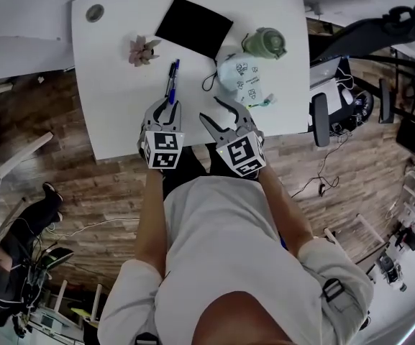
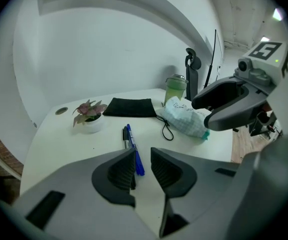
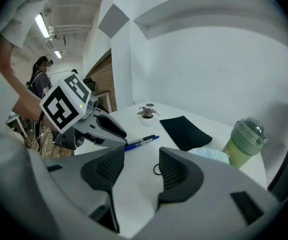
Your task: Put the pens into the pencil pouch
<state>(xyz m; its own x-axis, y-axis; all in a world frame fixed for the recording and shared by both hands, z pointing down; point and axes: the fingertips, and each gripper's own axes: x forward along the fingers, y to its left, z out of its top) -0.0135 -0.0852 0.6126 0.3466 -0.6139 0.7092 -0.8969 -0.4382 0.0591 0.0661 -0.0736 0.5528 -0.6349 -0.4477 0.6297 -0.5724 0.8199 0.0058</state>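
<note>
White table [image 1: 113, 121] seen from above. Far left there's a round grommet [image 1: 94, 12], then a little potted plant [image 1: 142, 50] with pinkish leaves. Next over, the two pens [image 1: 171, 81] lie side by side, touching, a black pen [image 2: 125, 138] and a blue pen [image 2: 134, 149], out on the bare tabletop and well apart from the pouch. The left gripper [image 1: 167, 110] is right at their near end, angled down. Its jaws are only a narrow gap apart, and the blue pen's tip sits in that gap hard up against the left jaw, but it's not pinched between both pads. The black pen's end disappears behind that same jaw. Behind the pens, toward the far edge, lies a flat black case [image 1: 193, 26]. The right gripper [image 1: 211, 108] hovers just beside the left one, jaws spread wide with nothing in them — just bare table below. Past it is the white printed pouch [image 1: 242, 77], with a black cord [image 1: 208, 83] looping off its left side and a teal bit at its near end. A green bottle [image 1: 265, 43] stands just behind the pouch, nearly touching it.
</note>
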